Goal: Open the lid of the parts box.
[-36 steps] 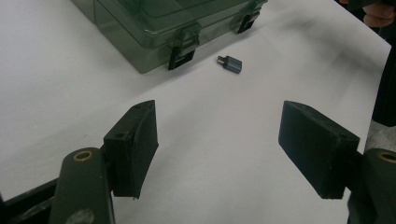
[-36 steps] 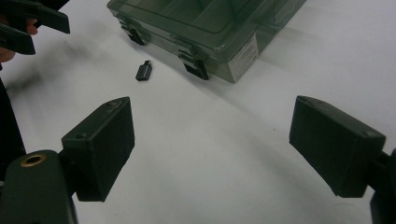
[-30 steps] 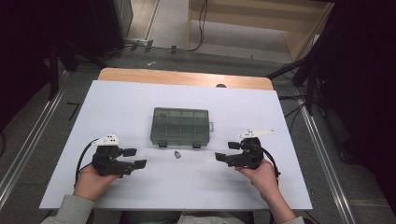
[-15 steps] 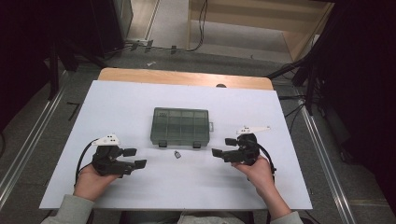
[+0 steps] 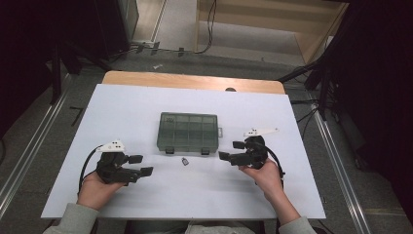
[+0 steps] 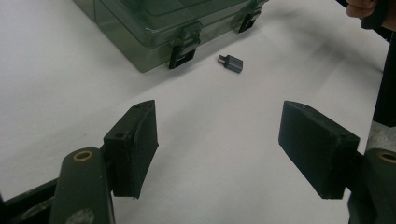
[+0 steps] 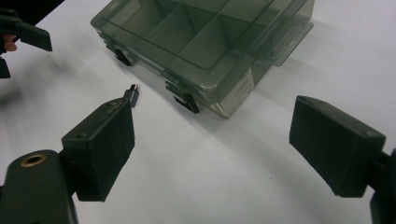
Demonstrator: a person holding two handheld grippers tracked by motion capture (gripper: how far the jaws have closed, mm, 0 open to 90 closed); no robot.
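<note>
A clear grey-green compartment box sits closed near the middle of the white tabletop, its two dark latches on the edge facing the person. Just off that edge, toward 6 o'clock from the box, lies a small dark plug-like part, flat on the tabletop and apart from the box.

The left tongs rest low at about 8 o'clock from the box, held in the person's left hand, with the tips pointing toward 3 o'clock. In the left gripper view the jaws stand spread wide with only bare tabletop between them; the small part lies beyond them, near a latch of the box.

The right tongs sit at about 4 o'clock from the box, held in the right hand, tips pointing toward 9 o'clock. In the right gripper view these jaws are also spread and pinch nothing; the small part peeks out just past the tip of one jaw, and the box lies ahead between the two.
</note>
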